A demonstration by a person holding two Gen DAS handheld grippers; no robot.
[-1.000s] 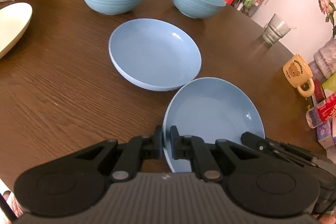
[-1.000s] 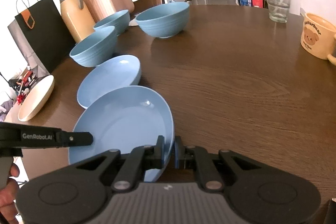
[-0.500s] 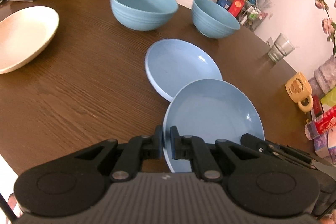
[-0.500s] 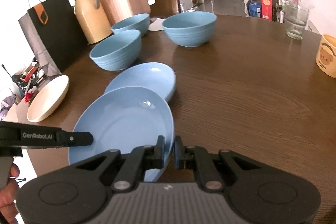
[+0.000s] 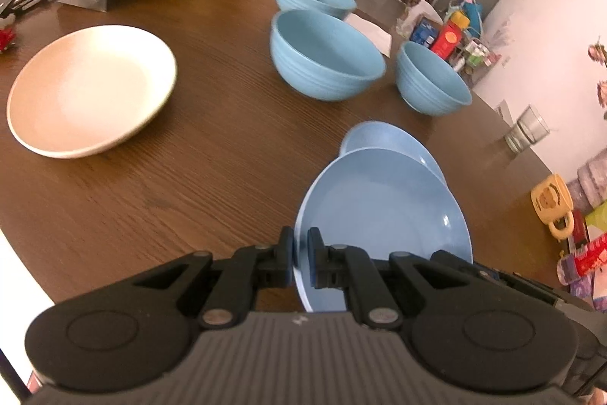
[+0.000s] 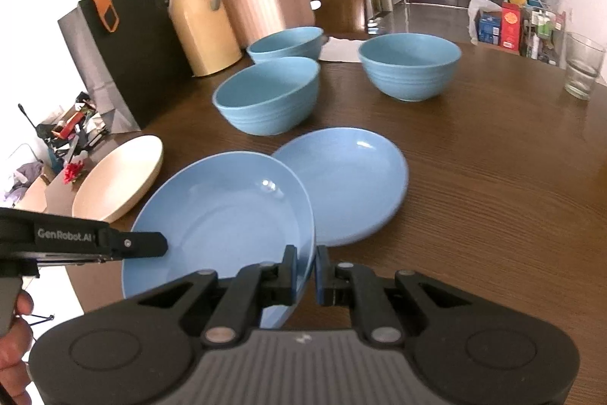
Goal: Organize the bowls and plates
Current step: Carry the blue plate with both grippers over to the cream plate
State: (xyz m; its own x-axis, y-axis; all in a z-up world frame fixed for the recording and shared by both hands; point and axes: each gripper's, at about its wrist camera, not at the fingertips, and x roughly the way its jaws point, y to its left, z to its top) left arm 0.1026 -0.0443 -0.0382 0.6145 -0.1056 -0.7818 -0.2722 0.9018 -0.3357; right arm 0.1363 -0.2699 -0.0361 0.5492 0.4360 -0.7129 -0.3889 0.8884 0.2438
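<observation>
Setting: brown wooden table (image 5: 189, 147) in a lived-in dining room, dark door and cluttered shelf beyond.

Carried plate: blue plate (image 5: 383, 226) held off the table by both tongs, pinched at opposite sides of its rim.

Left tongs: left gripper (image 5: 300, 262) clamped tight on the near rim, plate edge between the pads.

Right tongs: right gripper (image 6: 304, 274) likewise closed on the rim, plate tilted slightly toward the left.

Just changed: plate lifted and carried across the table within the last second; a moment ago beside and short of the second blue plate (image 6: 349, 185), now overlapping its near edge. Cream plate (image 5: 91, 90) and black paper bag (image 6: 125, 55), earlier at the margin of the left view, now well inside it.

Meaning for the task: carry stage apparently close to done, with stacking blue on blue the likely aim. Still needed, by this reading: centre the held plate over the resting one, level it, lower it, then release both sides together.

Still waiting: three blue bowls (image 6: 269, 93) standing separately farther back, none nested; cream plate alone at the left.

Bystanders: drinking glass (image 6: 582, 67) and yellow mug (image 5: 552, 202) near the right edge, well apart from the plates.

Risk: uneven release could slide the upper plate off the lower rim.
</observation>
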